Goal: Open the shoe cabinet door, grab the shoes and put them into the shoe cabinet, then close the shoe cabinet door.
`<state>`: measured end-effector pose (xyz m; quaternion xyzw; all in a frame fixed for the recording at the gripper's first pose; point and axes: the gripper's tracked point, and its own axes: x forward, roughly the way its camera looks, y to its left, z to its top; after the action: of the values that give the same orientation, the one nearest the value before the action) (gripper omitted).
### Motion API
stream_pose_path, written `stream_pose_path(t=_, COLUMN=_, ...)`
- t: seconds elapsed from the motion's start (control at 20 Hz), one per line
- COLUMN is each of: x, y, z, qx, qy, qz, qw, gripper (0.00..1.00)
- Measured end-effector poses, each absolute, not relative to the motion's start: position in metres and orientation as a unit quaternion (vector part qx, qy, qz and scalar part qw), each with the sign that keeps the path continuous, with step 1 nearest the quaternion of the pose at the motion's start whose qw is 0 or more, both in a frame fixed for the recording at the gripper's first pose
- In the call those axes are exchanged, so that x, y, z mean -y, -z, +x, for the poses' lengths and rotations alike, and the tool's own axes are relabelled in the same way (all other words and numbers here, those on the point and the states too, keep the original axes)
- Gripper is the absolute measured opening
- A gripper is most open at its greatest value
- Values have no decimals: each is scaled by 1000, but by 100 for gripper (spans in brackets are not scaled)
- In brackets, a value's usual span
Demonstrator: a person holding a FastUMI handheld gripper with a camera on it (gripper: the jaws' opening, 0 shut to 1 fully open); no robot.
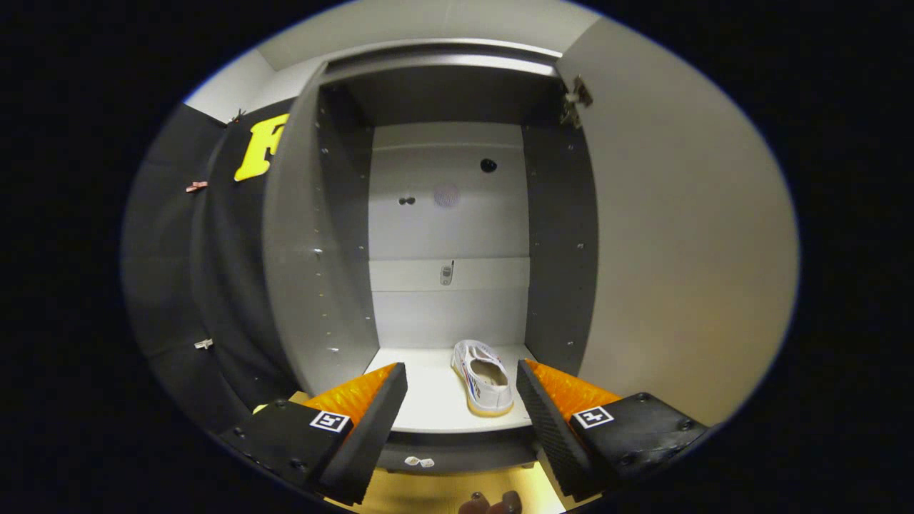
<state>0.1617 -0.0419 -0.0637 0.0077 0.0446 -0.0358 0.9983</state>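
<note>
My tongs [460,378] are spread wide with nothing between the fingers, pointing into the open shoe cabinet [450,214] at the centre of the frame. Through the gap between the fingers, just beyond the tips, a white shoe [484,377] lies on the cabinet's bottom shelf [428,400], closer to my right finger, heel end toward me and toe toward the back panel. The cabinet door [678,235] stands swung open, a pale slab covering the right of the frame, its hinge [575,100] at upper right. The cabinet's left side panel [300,235] runs up the left of centre, dotted with peg holes. The back panel [450,214] carries a few small holes and a small fitting at mid height. At the bottom centre, below the shelf edge, the floor [443,492] shows yellowish.
</note>
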Motion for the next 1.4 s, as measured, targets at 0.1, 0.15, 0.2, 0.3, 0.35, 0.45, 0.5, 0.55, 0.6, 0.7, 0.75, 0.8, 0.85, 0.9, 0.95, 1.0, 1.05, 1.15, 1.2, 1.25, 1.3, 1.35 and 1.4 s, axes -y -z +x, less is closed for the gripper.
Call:
stream_pose_path(t=0.1, x=38, y=53, z=124, qx=-40, qy=34, qz=18, qw=998, gripper=97)
stream_pose_path(t=0.15, x=36, y=49, z=103, qx=-41, qy=34, qz=26, qw=998, gripper=97)
stream_pose_path(t=0.2, x=35, y=47, z=84, qx=-45, qy=33, qz=33, qw=998, gripper=97)
stream_pose_path(t=0.3, x=37, y=47, z=57, qx=-57, qy=30, qz=46, qw=997, gripper=97)
stream_pose_path(t=0.35, x=38, y=44, z=40, qx=-60, qy=25, qz=54, qw=996, gripper=97)
stream_pose_path(t=0.45, x=41, y=36, z=8, qx=-55, qy=11, qz=66, qw=996, gripper=97)
stream_pose_path(t=0.5, x=38, y=33, z=-5, qx=-55, qy=4, qz=68, qw=996, gripper=97)
stream_pose_path(t=0.55, x=42, y=32, z=-18, qx=-57, qy=-2, qz=70, qw=996, gripper=97)
stream_pose_path(t=0.6, x=48, y=30, z=-31, qx=-57, qy=-7, qz=71, qw=996, gripper=97)
stream_pose_path(t=0.7, x=67, y=25, z=-53, qx=-51, qy=-3, qz=69, qw=996, gripper=97)
stream_pose_path(t=0.75, x=77, y=22, z=-63, qx=-48, qy=0, qz=68, qw=997, gripper=97)
stream_pose_path(t=0.8, x=87, y=20, z=-73, qx=-45, qy=3, qz=65, qw=997, gripper=97)
stream_pose_path(t=0.85, x=98, y=19, z=-84, qx=-44, qy=7, qz=62, qw=997, gripper=97)
stream_pose_path(t=0.9, x=110, y=18, z=-94, qx=-44, qy=10, qz=58, qw=997, gripper=97)
stream_pose_path(t=0.95, x=122, y=15, z=-103, qx=-41, qy=12, qz=55, qw=998, gripper=97)
stream_pose_path(t=1.0, x=135, y=8, z=-111, qx=-34, qy=15, qz=50, qw=998, gripper=97)
stream_pose_path(t=1.05, x=147, y=2, z=-118, qx=-24, qy=18, qz=47, qw=998, gripper=97)
stream_pose_path(t=1.15, x=171, y=-2, z=-129, qx=-17, qy=23, qz=45, qw=999, gripper=97)
stream_pose_path(t=1.2, x=184, y=-1, z=-134, qx=-16, qy=27, qz=47, qw=998, gripper=97)
stream_pose_path(t=1.25, x=198, y=0, z=-136, qx=-17, qy=31, qz=48, qw=998, gripper=97)
stream_pose_path(t=1.3, x=213, y=0, z=-137, qx=-19, qy=35, qz=50, qw=998, gripper=97)
stream_pose_path(t=1.35, x=225, y=1, z=-138, qx=-19, qy=38, qz=51, qw=998, gripper=97)
stream_pose_path(t=1.4, x=239, y=1, z=-138, qx=-20, qy=43, qz=50, qw=998, gripper=97)
